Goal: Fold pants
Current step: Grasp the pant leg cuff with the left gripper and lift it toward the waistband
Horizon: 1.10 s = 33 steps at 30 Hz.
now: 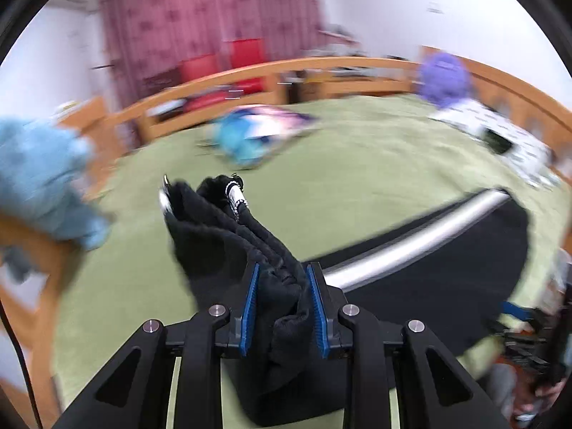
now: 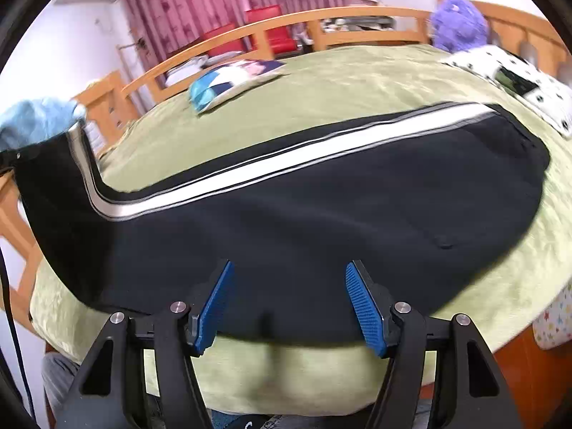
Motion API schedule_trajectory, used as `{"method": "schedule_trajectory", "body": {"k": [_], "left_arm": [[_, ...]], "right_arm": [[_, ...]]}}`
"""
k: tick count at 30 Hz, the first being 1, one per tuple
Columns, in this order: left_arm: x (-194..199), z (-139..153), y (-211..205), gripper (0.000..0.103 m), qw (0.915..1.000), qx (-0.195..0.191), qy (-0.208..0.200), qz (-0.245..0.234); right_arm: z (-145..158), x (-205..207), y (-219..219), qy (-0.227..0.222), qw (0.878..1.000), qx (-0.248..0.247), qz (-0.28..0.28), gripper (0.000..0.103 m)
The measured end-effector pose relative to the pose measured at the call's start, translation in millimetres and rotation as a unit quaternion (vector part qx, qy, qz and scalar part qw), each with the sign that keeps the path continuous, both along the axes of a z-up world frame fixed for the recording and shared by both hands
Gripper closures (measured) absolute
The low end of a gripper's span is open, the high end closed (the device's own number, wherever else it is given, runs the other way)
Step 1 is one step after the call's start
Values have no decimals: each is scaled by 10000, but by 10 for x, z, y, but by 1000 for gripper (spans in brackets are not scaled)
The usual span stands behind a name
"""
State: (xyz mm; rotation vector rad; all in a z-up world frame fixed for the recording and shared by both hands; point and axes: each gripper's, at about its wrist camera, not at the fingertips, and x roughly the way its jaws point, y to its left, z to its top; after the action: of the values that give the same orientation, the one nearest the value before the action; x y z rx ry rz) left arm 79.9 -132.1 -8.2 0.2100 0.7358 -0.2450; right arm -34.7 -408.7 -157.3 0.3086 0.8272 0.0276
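- Left gripper: jaws clamp bunched waistband of the black track pants.
- Right gripper: jaws open, pants at twelve o'clock, long axis nine-to-three across the bed.

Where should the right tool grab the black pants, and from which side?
Take the near hem edge of the black pants, coming in low from the bed's near side. That edge lies flat on the green blanket just ahead of the open right tool. The left tool already pinches the bunched waistband end.
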Motion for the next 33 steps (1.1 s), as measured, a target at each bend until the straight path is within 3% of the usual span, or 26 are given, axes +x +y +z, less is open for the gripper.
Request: {"method": "schedule_trajectory", "body": {"k": [3, 5, 7, 9, 12, 16, 19, 25, 26, 29, 31, 33], "left_arm": [[20, -206, -618, 77, 9946, -521, 406, -804], [37, -406, -925, 76, 9810, -990, 912, -1394], [23, -549, -1014, 70, 9771, -1022, 1223, -1411], [54, -623, -932, 63, 9791, -973, 1247, -1277], [92, -741, -552, 48, 9847, -917, 1248, -794], [182, -944, 115, 47, 9902, -647, 1219, 193], [181, -1114, 691, 47, 9844, -655, 1395, 844], [-74, -1441, 1696, 47, 9609, -1093, 1810, 1786], [-82, -1464, 1772, 47, 9578, -1162, 1855, 1866], [-150, -1535, 1863, 47, 9535, -1321, 1952, 1877], [-157, -1534, 1849, 47, 9547, -1324, 1961, 1805], [-165, -1514, 1799, 47, 9583, -1316, 1933, 1642]], "right_arm": [[26, -53, -258, -6, 9997, 137, -203, 39], [32, -111, -413, -12, 9993, 155, -336, 39], [13, -162, -502, 9, 9990, 184, -414, 39], [-15, -162, -550, 26, 9985, 302, -449, 39], [-72, -77, -515, 11, 9979, 528, -374, 39], [-139, 159, -308, -46, 9960, 893, -37, 36], [-245, 487, -44, 28, 9907, 1315, 339, 31], [-638, 1024, 513, 564, 9809, 1748, 644, 31], [-667, 1076, 587, 573, 9810, 1752, 597, 36], [-603, 1188, 755, 554, 9821, 1687, 622, 78], [-437, 1155, 734, 228, 9762, 2002, 801, 80], [-166, 991, 574, -377, 9768, 2034, 559, 80]]}}
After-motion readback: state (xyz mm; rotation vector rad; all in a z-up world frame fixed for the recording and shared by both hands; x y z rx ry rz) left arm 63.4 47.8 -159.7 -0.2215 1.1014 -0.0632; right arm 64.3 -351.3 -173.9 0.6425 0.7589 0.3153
